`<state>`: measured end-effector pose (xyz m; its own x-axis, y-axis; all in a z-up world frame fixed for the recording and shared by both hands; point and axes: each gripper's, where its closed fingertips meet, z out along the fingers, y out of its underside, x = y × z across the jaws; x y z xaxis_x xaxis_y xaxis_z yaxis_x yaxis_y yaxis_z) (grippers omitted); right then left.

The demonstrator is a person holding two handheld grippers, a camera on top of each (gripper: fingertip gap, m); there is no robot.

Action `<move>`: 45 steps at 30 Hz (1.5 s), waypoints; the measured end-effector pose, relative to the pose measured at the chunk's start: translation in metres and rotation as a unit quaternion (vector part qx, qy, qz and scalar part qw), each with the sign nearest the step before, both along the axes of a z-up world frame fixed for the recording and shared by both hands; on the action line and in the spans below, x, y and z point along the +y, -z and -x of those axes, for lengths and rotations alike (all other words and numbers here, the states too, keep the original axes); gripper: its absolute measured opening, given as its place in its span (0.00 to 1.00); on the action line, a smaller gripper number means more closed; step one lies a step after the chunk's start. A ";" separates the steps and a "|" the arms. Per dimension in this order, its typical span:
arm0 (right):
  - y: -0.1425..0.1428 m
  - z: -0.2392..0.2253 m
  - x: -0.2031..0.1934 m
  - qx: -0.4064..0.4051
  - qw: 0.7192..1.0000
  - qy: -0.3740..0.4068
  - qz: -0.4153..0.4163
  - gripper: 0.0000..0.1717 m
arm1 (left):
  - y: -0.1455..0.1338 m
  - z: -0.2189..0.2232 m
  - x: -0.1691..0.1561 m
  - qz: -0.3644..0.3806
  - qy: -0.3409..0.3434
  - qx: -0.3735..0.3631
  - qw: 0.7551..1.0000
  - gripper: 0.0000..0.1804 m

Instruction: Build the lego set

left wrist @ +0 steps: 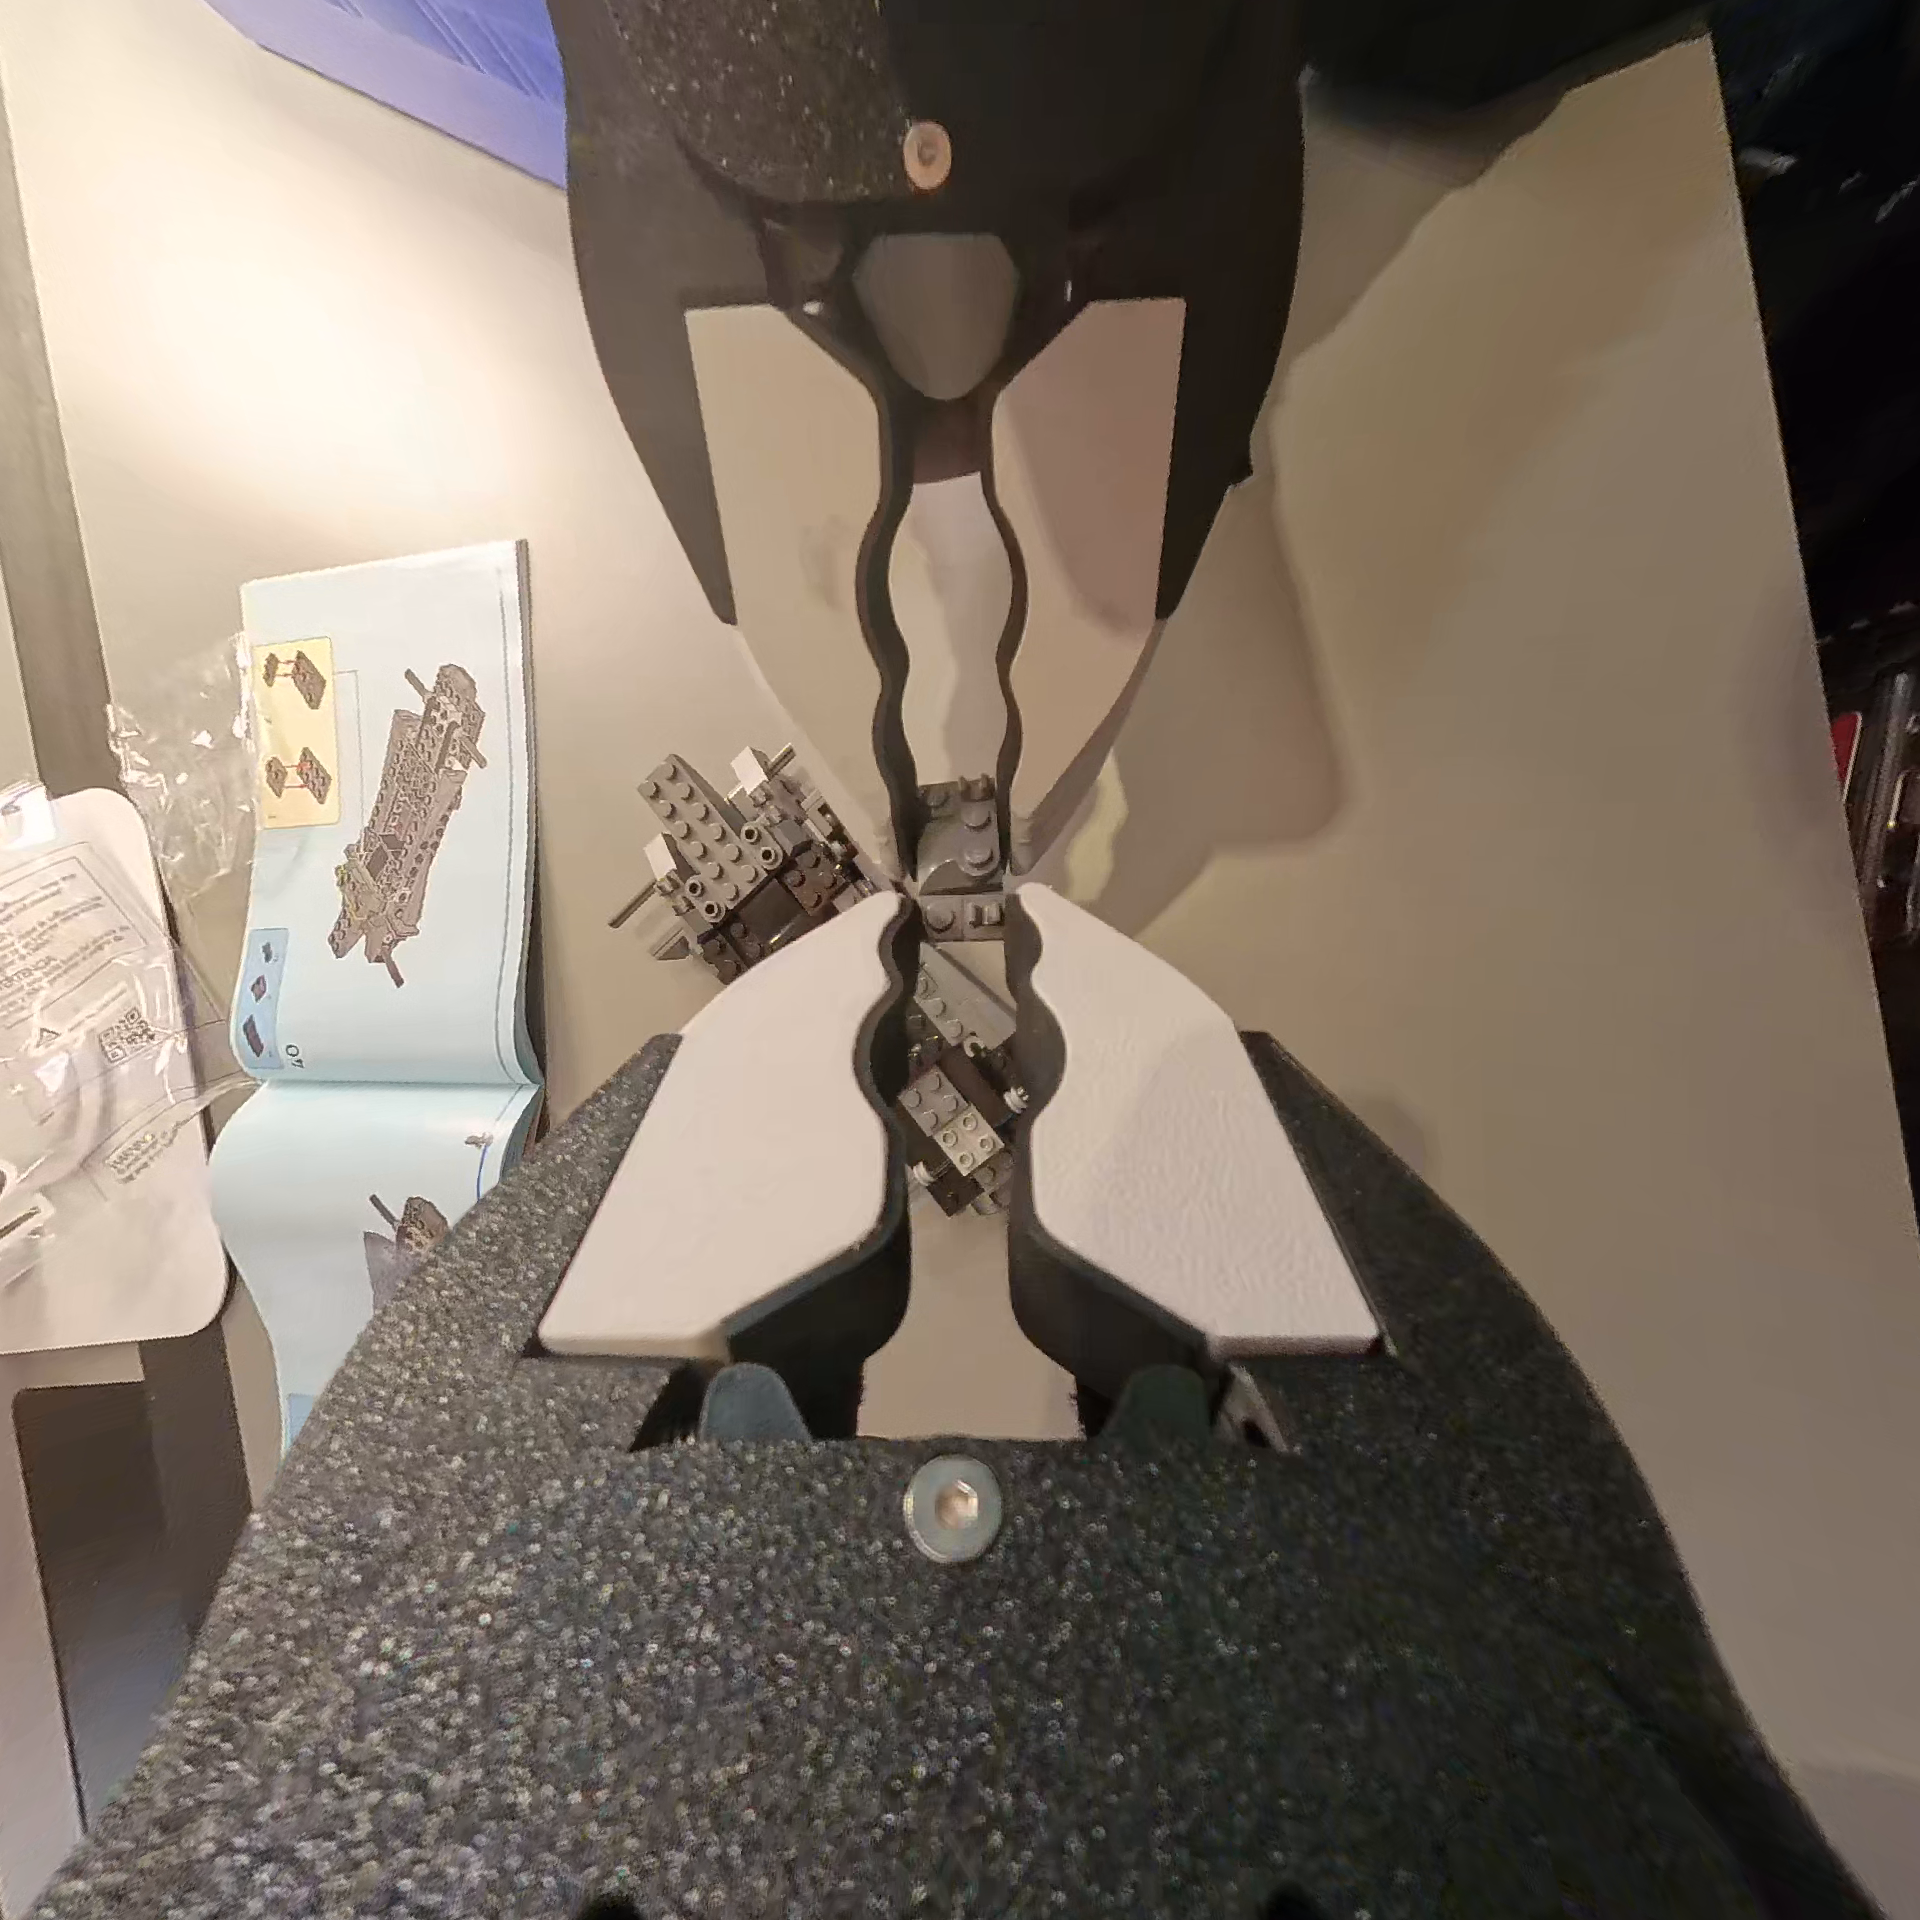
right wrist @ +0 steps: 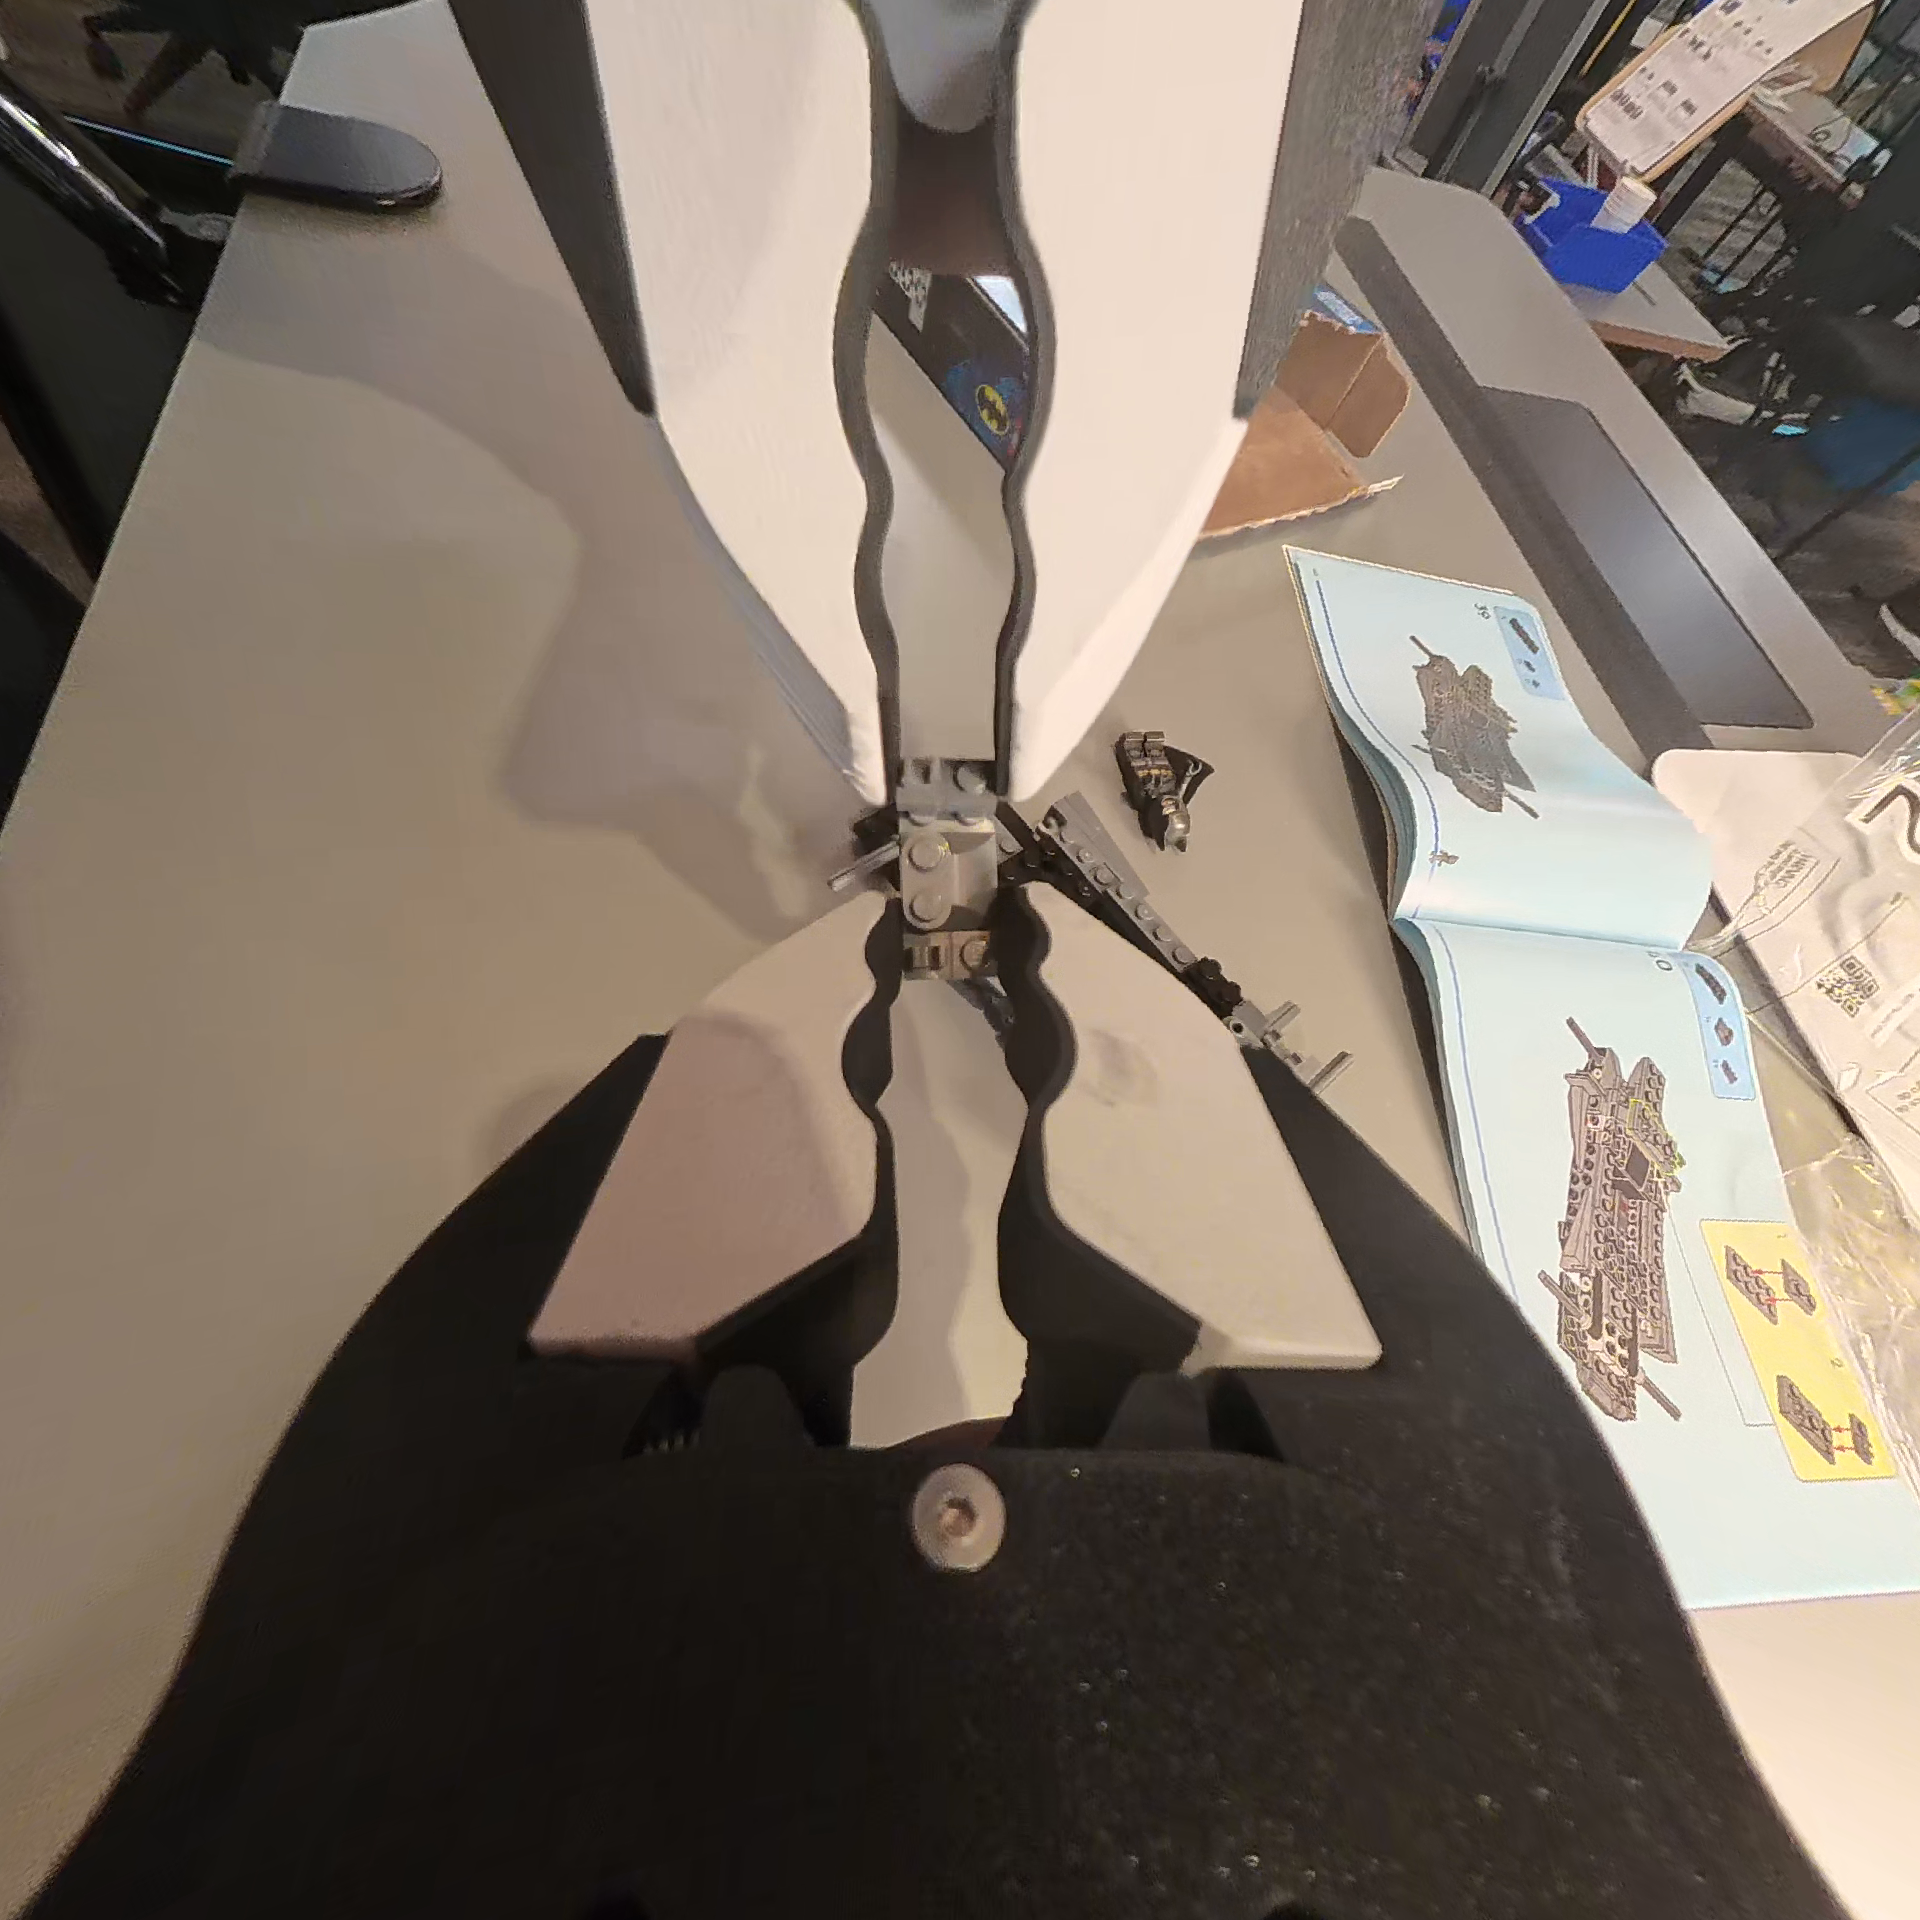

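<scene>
A grey and black brick model (left wrist: 727,883) sits between my two grippers, which face each other tip to tip over the pale table (left wrist: 1455,727). My left gripper (left wrist: 961,920) is shut on a small grey studded part at the model's middle. My right gripper (left wrist: 961,847) comes from the far side and is shut on the grey studded block next to it. In the right wrist view, my right gripper (right wrist: 945,945) pinches the near grey part of the model (right wrist: 930,883) and the left gripper (right wrist: 943,774) pinches the far one. A long grey wing (right wrist: 1132,920) sticks out to the right.
An open pale blue instruction booklet (left wrist: 384,831) (right wrist: 1558,935) lies beside the model. Clear plastic bags (left wrist: 94,935) (right wrist: 1849,935) lie past it. A small dark minifigure (right wrist: 1164,800) lies on the table. A cardboard box (right wrist: 1309,436) and a dark box (right wrist: 987,395) stand behind. The grippers are tip to tip, or close to it. The small dark minifigure (right wrist: 1164,800) is about 15 cm from both grippers' fingertips.
</scene>
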<state>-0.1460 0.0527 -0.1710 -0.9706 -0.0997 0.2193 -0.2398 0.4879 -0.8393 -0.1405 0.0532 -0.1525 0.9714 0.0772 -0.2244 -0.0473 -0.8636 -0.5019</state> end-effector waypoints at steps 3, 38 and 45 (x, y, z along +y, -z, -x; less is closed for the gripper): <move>-0.001 0.003 0.002 -0.004 1.000 0.004 0.001 0.10 | 0.002 0.001 0.003 0.008 0.003 -0.008 1.000 0.09; 0.001 0.003 0.004 -0.035 0.999 -0.005 0.003 0.10 | -0.011 -0.003 -0.010 -0.111 -0.015 0.039 0.993 0.24; 0.011 0.020 0.014 -0.072 0.997 0.015 -0.030 0.10 | -0.019 0.018 -0.020 -0.204 0.016 0.147 0.968 0.22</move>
